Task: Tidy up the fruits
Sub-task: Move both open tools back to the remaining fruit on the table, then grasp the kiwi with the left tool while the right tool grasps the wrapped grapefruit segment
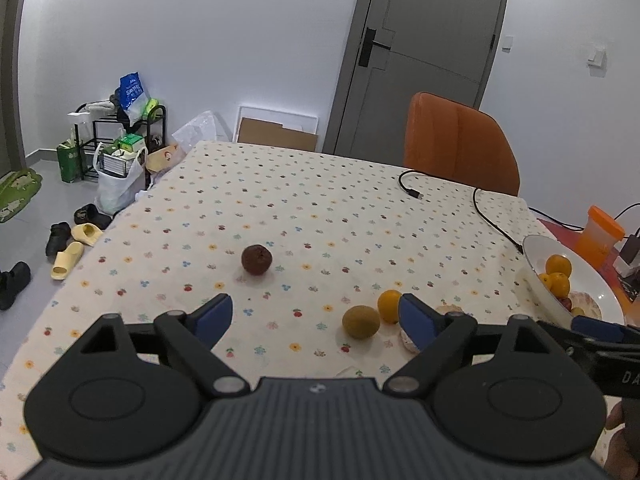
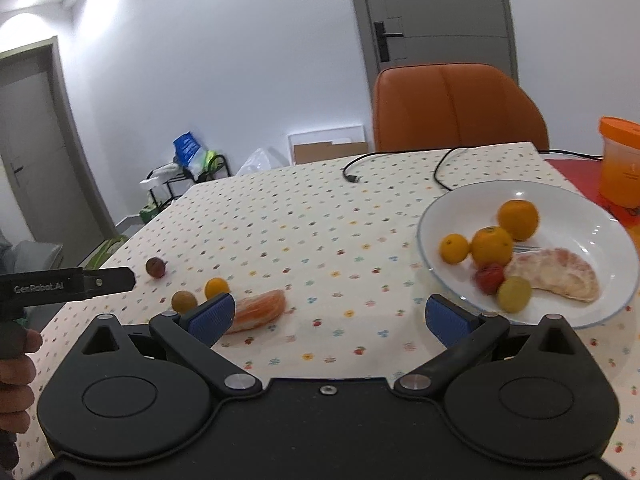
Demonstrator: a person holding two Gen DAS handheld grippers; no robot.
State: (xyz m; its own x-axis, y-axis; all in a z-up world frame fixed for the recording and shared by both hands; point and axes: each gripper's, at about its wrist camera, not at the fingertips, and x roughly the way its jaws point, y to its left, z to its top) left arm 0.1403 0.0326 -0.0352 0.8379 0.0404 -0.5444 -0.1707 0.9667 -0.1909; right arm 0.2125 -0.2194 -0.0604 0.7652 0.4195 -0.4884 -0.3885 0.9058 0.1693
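Observation:
My left gripper [image 1: 316, 318] stands open over the dotted tablecloth with nothing between its fingers. Ahead of it lies a dark brown fruit [image 1: 256, 259]. A green-brown fruit [image 1: 361, 321] and a small orange [image 1: 389, 305] sit by its right finger, which partly hides a peeled citrus segment [image 1: 407, 340]. My right gripper [image 2: 329, 317] is also open and empty, between that segment [image 2: 260, 312] and the white bowl [image 2: 576, 228]. The bowl holds three oranges [image 2: 491, 246], a red fruit [image 2: 489, 278], a yellow-green fruit [image 2: 515, 294] and another peeled segment [image 2: 560, 276].
A black cable [image 2: 400, 154] lies across the far side of the table. An orange chair [image 2: 456, 108] stands behind it. An orange lidded cup [image 2: 620, 164] stands on a red mat at the right. The table's left edge drops to a floor with shoes [image 1: 76, 240].

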